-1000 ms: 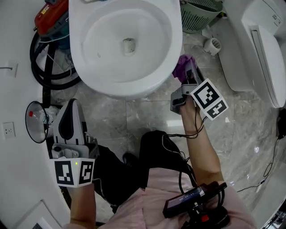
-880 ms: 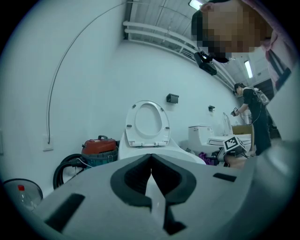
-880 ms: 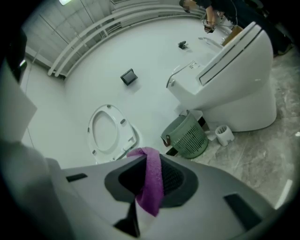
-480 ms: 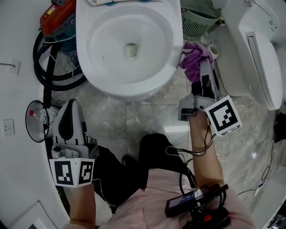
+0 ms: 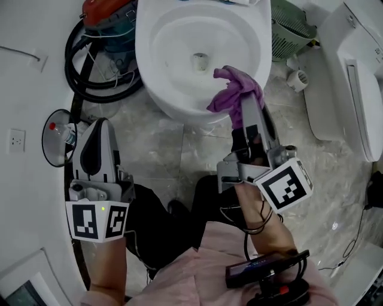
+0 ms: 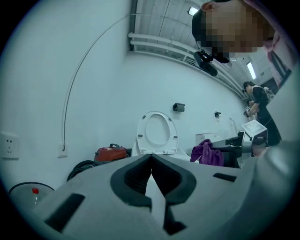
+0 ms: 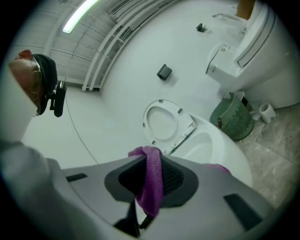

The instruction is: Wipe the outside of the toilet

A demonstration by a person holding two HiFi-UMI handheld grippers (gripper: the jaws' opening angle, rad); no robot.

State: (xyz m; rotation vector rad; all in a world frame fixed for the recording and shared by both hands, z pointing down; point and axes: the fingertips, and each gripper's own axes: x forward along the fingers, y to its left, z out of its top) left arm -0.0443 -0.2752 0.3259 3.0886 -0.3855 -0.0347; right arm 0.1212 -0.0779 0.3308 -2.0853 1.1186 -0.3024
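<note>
at the far left a round dark-rimmed holder point(image 5: 55, 138) with a small red-capped bottle is seen; its make is hard to tell. the left tongs point(image 5: 100, 127), of smooth grey plastic with a dark slot along the top, are held above the veined, glossy marble floor point(image 5: 161, 149). their jaws are pressed together on nothing, well apart from the toilet point(image 5: 173, 101). a coiled black hose point(image 5: 102, 72) and a red machine point(image 5: 105, 9), cut off by the top edge, lie beside the toilet's shiny white oval bowl. a soft, crumpled purple cloth point(image 5: 236, 89) is clamped between the ribbed dark pads of the right tongs point(image 5: 244, 103) and is seen over the bowl's front right rim. whether it is pressed against the porcelain cannot be told. further right, a slatted green basket point(image 5: 293, 30) is cut off by the top edge, and a paper roll point(image 5: 298, 77) stands on the floor.
</note>
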